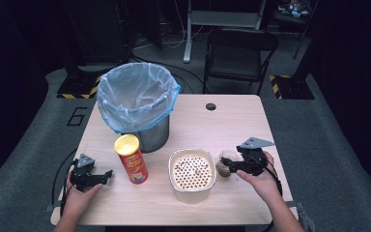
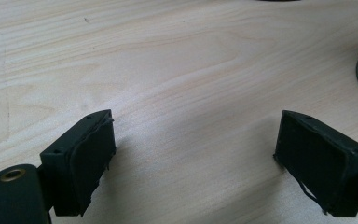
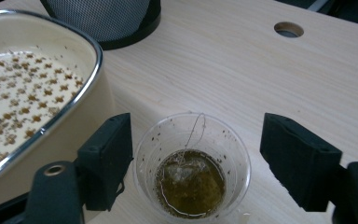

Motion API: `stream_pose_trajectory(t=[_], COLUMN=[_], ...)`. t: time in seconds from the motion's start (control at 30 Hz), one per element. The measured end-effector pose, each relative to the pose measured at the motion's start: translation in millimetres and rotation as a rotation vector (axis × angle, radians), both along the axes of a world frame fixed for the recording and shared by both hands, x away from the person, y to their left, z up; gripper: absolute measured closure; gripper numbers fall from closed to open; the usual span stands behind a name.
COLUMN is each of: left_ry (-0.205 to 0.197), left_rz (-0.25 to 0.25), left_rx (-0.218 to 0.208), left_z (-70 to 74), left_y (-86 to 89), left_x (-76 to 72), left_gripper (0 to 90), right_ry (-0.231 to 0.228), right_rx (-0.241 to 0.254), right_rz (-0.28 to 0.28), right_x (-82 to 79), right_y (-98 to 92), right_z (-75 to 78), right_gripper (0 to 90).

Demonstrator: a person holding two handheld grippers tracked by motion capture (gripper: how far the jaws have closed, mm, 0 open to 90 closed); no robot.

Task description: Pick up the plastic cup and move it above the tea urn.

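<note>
Both forearms come in from the near edge of the worktop [image 1: 232, 121], each hand carrying a hand-held gripper.

Right hand-held gripper [image 1: 229, 166], near right: jaws spread, one on each side of a clear plastic cup [image 3: 192, 165]. Pads not pressing the cup wall; a gap shows on the right side, and the left pad sits just beside the rim. Cup stands upright on the worktop, a tea bag [image 3: 189, 179] sunk in a shallow pool of brownish-green liquid, its string running up the inner wall. Specks cling to the inside of the cup.

Just beside the cup, on its left, a cream bowl [image 1: 192, 175] with a metal-edged rim, holding pale liquid dotted with small brown bits. Cup and bowl are very close; I cannot tell whether they touch.

Left hand-held gripper [image 1: 107, 175], near left: jaws spread wide over bare wood, nothing between them. It rests low by the worktop edge, pointing toward a red chip can [image 1: 131, 158] with a yellow lid, standing upright and apart from it.

Behind the can, a metal bin [image 1: 137, 104] lined with a light blue bag, open at the top. A round cable hole [image 1: 210, 106] sits in the far part of the worktop.
</note>
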State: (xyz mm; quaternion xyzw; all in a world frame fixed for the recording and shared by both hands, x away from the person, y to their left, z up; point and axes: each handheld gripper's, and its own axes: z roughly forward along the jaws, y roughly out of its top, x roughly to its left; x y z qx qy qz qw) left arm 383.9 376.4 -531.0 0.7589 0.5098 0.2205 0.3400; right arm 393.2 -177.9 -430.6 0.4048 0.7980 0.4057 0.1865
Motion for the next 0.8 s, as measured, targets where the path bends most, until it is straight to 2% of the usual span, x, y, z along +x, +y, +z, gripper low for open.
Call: stream_pose_trajectory(t=[0.23, 0.33, 0.4, 0.53, 0.63, 0.8], left_ry=[-0.004, 0.000, -0.001, -0.003, -0.004, 0.000], left_rz=[0.001, 0.000, 0.001, 0.000, 0.000, 0.000], left_rx=[0.000, 0.000, 0.000, 0.001, 0.000, 0.000], left_z=[-0.1, 0.0, 0.0, -0.1, -0.1, 0.0], left_y=[0.0, 0.0, 0.0, 0.0, 0.0, 0.0], left_x=[0.2, 0.0, 0.0, 0.2, 0.2, 0.0], left_gripper=[11.6, 11.6, 11.7, 11.6, 11.6, 11.7], right_ry=[0.011, 0.004, 0.003, 0.023, 0.037, 0.013], right_rx=[0.010, -0.028, -0.052, -0.054, -0.073, -0.082], right_rz=[-0.015, -0.027, -0.025, -0.037, -0.028, -0.031], right_x=[-0.9, -1.5, 1.3, 4.4, 6.8, 7.0], right_y=[5.1, 9.8, 10.8, 10.9, 12.8, 14.3], right_z=[-14.5, -20.7, -28.0, -37.6, -47.5, -50.2], right_gripper=[15.1, 15.1, 15.7, 16.1, 16.9, 23.4])
